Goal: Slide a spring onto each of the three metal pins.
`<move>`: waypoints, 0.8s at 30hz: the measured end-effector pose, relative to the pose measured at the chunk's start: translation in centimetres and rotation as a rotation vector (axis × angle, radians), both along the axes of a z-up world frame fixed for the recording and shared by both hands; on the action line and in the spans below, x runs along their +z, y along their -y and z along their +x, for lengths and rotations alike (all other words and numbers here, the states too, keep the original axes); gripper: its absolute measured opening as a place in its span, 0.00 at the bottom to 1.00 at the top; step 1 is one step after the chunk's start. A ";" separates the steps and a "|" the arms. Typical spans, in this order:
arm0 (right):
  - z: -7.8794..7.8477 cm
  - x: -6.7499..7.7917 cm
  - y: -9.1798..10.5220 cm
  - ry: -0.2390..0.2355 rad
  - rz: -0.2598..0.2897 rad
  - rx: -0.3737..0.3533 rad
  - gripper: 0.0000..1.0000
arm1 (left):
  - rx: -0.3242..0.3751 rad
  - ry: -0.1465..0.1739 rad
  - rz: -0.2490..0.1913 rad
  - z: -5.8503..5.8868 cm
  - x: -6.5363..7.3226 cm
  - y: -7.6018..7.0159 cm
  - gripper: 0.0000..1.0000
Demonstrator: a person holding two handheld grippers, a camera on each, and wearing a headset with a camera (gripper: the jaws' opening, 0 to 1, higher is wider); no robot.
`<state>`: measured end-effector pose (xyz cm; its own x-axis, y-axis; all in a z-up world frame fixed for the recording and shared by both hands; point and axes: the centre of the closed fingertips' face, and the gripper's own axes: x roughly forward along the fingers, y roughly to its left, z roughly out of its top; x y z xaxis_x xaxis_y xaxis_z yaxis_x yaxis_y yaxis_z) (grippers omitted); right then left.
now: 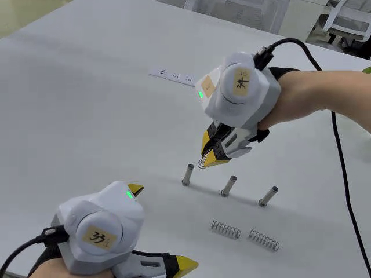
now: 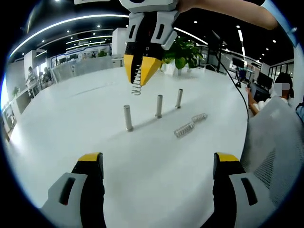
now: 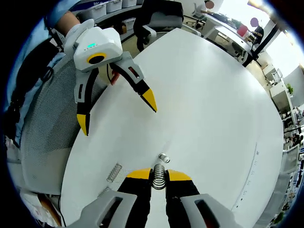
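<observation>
Three short metal pins stand upright in a row on the white table: left pin (image 1: pixel 188 174) (image 2: pixel 128 118), middle pin (image 1: pixel 228 186) (image 2: pixel 159 106), right pin (image 1: pixel 268 196) (image 2: pixel 179 98). My right gripper (image 1: pixel 210 156) (image 2: pixel 141 69) (image 3: pixel 158 175) is shut on a spring (image 1: pixel 203 161) (image 2: pixel 137 81) (image 3: pixel 158 176), hanging just above and beside the left pin, whose top (image 3: pixel 164 157) lies ahead of the jaws. Two more springs (image 1: pixel 225 229) (image 1: pixel 264 240) (image 2: pixel 184 128) (image 2: pixel 199 117) lie flat in front of the pins. My left gripper (image 1: pixel 161 227) (image 2: pixel 157 159) (image 3: pixel 117 115) is open and holds nothing, near the table's front edge.
A white power strip (image 1: pixel 172 75) lies farther back on the table. A black cable (image 1: pixel 339 145) trails from the right gripper across the right side. Office chairs (image 3: pixel 159 19) and a potted plant (image 2: pixel 183 54) stand beyond the table.
</observation>
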<state>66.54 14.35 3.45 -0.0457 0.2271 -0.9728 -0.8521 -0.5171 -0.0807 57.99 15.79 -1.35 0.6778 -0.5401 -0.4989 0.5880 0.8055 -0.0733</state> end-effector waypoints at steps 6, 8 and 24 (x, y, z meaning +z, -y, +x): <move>0.4 -0.2 -0.6 -0.005 -0.008 0.004 0.07 | 0.012 -0.006 0.002 0.2 -0.1 -0.4 0.95; 0.5 -0.3 -0.7 0.000 -0.018 0.014 0.07 | 0.013 -0.010 0.002 0.1 -0.2 -0.4 0.94; 0.6 -1.4 -1.2 0.007 -0.059 0.054 0.08 | 0.025 -0.028 -0.009 -0.1 -0.8 -0.5 0.93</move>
<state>67.13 15.58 2.09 -0.0494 0.1668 -0.9848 -0.8225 -0.5662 -0.0547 57.86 16.24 -2.14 0.6772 -0.5273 -0.5131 0.5650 0.8194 -0.0964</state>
